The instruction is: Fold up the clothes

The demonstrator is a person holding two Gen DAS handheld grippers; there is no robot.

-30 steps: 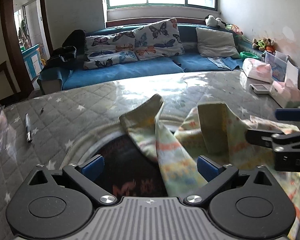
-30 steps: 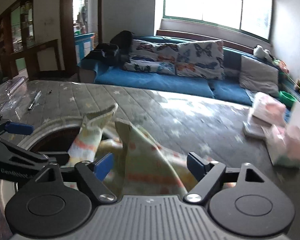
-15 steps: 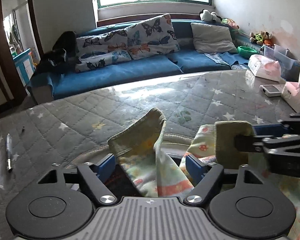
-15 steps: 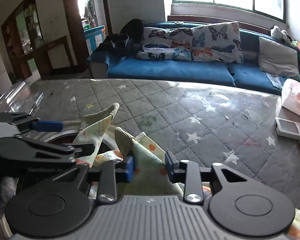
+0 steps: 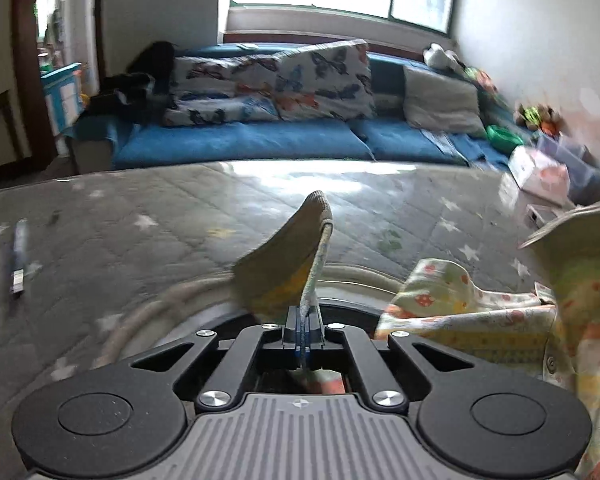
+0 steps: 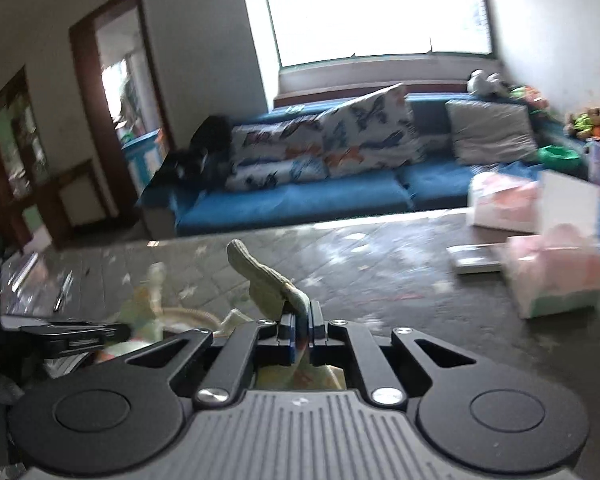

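Printed child's garment (image 5: 472, 304): ribbed cuff (image 5: 296, 248) pinched in left gripper (image 5: 303, 330), jaws just closed; other cuff (image 6: 268, 280) clamped likewise in right gripper (image 6: 300, 330); quilted table cover (image 5: 140, 216) beneath.

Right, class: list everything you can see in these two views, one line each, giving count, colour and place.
garment: one, pale yellow print, over basket, pinched at two cuffs
basket: one, cream rim, on table
table: one, grey quilted cover
pen: one, dark, table's left
sofa: one, blue, behind table
cushions: several, butterfly print and grey, on sofa
boxes: a few, pinkish, table's right
left gripper: black, shut on cuff
right gripper: black, shut on cuff
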